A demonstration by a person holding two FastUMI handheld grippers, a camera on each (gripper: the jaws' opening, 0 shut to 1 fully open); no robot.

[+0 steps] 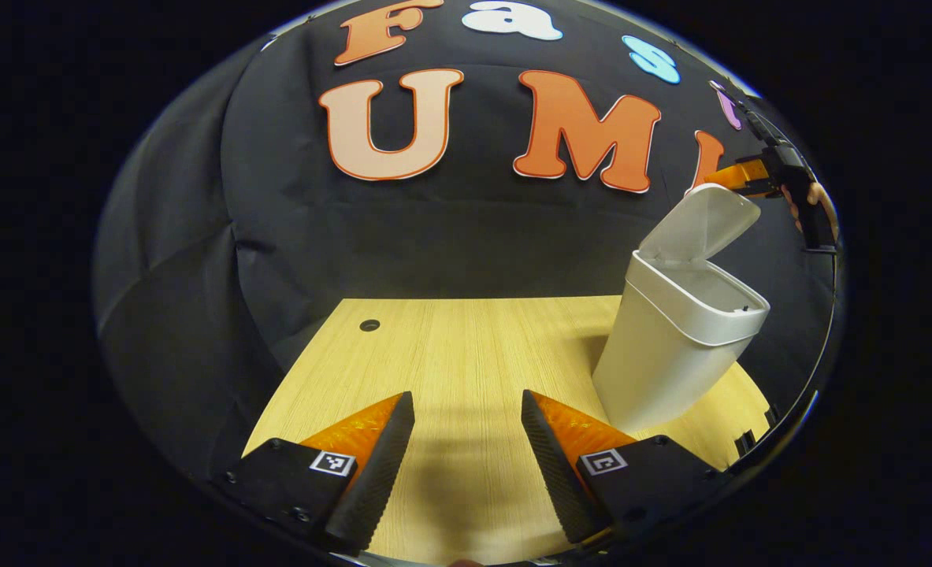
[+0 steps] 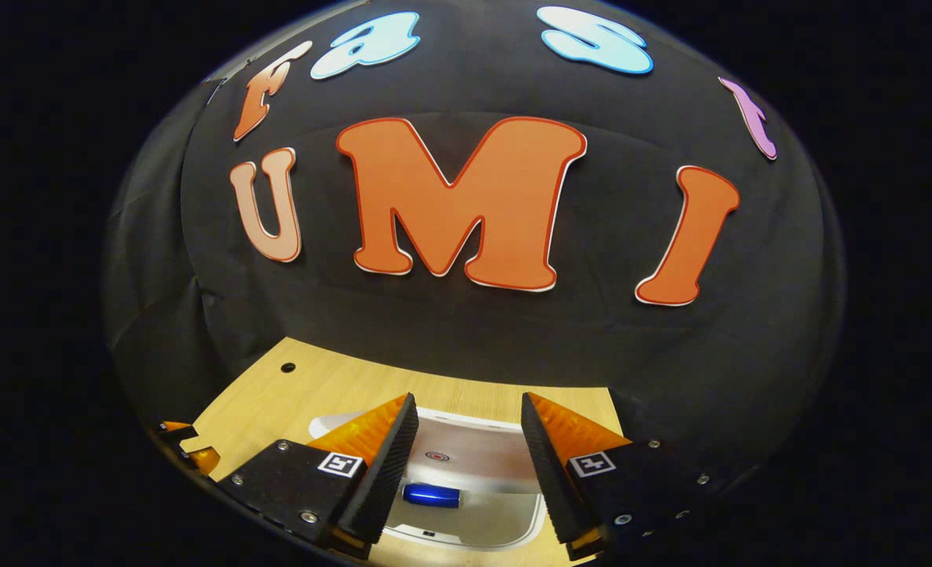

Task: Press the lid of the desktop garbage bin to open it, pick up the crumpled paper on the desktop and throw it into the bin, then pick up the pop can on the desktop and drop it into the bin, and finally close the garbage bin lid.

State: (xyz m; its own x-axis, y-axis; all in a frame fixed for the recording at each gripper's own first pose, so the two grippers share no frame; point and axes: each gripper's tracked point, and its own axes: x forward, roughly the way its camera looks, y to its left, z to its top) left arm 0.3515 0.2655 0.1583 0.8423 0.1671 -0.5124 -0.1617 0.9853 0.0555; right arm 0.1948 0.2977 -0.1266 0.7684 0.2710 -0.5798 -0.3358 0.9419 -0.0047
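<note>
inside, the pop can point(image 2: 432, 494) lies in the open bin point(image 2: 466, 520).

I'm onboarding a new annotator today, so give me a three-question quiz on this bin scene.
1. True or false: the bin lid is closed.
2. What lies inside the bin, seen between the right gripper fingers? A) a spoon B) a blue can C) a cup
3. The left gripper has its jaws ____ over the wooden table.

Key: 1 false; 2 B; 3 open
</note>
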